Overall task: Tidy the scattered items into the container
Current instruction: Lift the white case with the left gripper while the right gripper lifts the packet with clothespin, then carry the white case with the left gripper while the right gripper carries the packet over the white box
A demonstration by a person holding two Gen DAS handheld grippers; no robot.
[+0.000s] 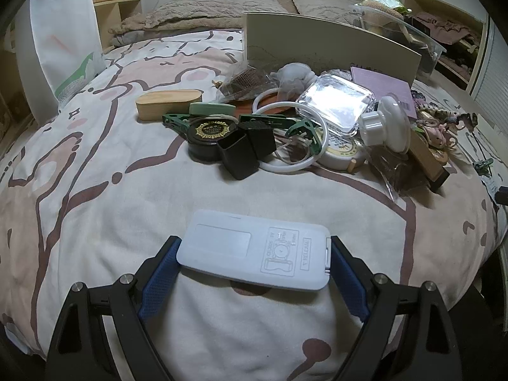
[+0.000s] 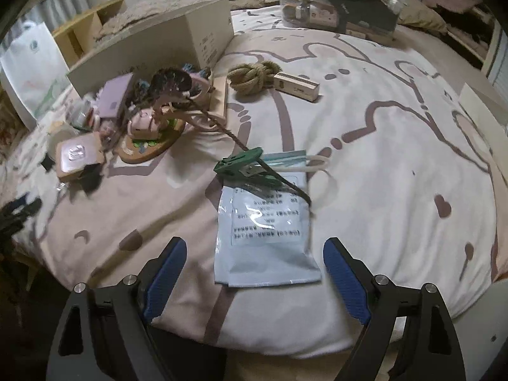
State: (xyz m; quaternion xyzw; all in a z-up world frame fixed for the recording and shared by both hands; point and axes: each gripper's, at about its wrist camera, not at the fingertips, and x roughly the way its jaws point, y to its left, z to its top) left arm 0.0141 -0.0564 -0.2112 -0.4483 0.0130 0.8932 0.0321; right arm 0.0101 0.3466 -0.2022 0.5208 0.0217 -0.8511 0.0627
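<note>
My left gripper (image 1: 254,255) pinches the flat white plastic remote (image 1: 254,254) between its pads; I should carry it level. My right gripper (image 2: 254,255) is spread, the pale-blue foil sachet (image 2: 265,231) between its fingers.

A patterned bed cover (image 2: 381,120) carries a foil pouch (image 2: 265,231), coiled rope (image 2: 250,74), and what looks like a wooden box (image 1: 168,104).

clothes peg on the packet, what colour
Green; the clothes peg shows best in the right wrist view.
</note>
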